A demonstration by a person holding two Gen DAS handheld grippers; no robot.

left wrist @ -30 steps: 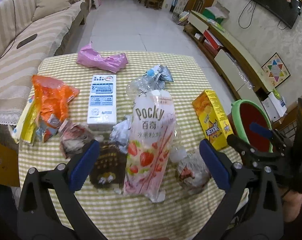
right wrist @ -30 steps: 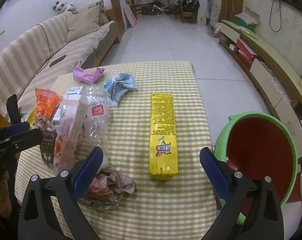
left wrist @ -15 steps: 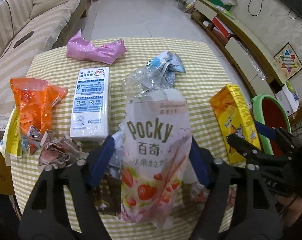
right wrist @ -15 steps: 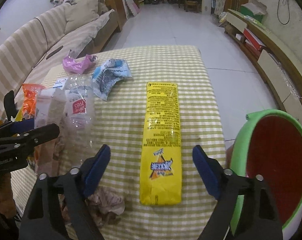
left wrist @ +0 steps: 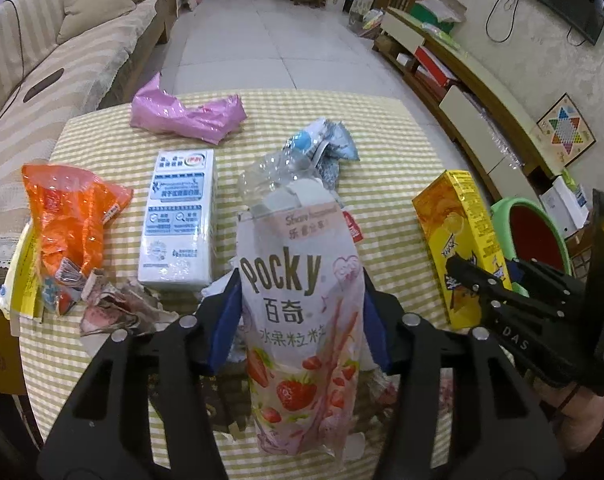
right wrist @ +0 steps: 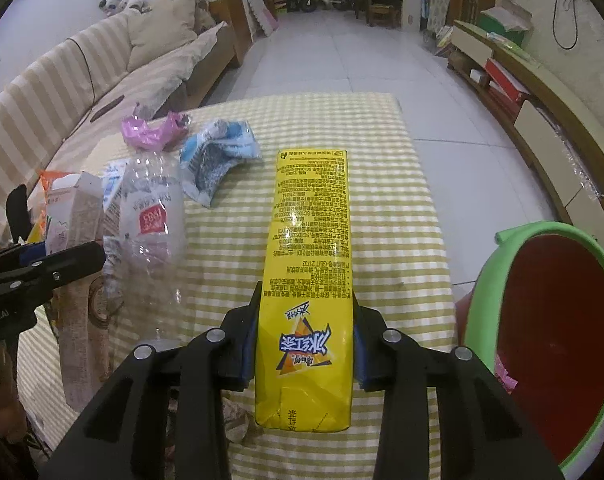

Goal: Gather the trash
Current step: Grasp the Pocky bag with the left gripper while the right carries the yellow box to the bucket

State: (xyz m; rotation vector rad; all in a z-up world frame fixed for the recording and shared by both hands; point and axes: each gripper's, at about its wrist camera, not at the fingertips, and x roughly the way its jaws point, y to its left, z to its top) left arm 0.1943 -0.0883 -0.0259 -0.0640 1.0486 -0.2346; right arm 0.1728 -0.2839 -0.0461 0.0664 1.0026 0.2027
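My left gripper [left wrist: 298, 316] is shut on a pink Pocky box [left wrist: 302, 312] that lies lengthwise on the checked table [left wrist: 381, 128]. My right gripper [right wrist: 305, 340] is shut on a long yellow drink carton [right wrist: 307, 280], near its front end. The yellow carton also shows in the left wrist view [left wrist: 457, 240], with the right gripper's arm beside it. A green bin with a red inside [right wrist: 549, 344] stands off the table's right edge. The Pocky box shows at the left of the right wrist view [right wrist: 72, 216].
Other trash lies on the table: a pink bag [left wrist: 186, 116], a white milk carton [left wrist: 178, 216], an orange wrapper [left wrist: 70, 208], a crushed clear bottle [right wrist: 150, 220], a blue-white wrapper [right wrist: 218, 156] and crumpled paper [left wrist: 114, 308]. A sofa [left wrist: 42, 60] stands left, a TV cabinet [right wrist: 541, 92] right.
Both grippers moved forward and closed: the left jaws came in onto the Pocky box and the right jaws onto the yellow carton. Both were wide open a second ago.
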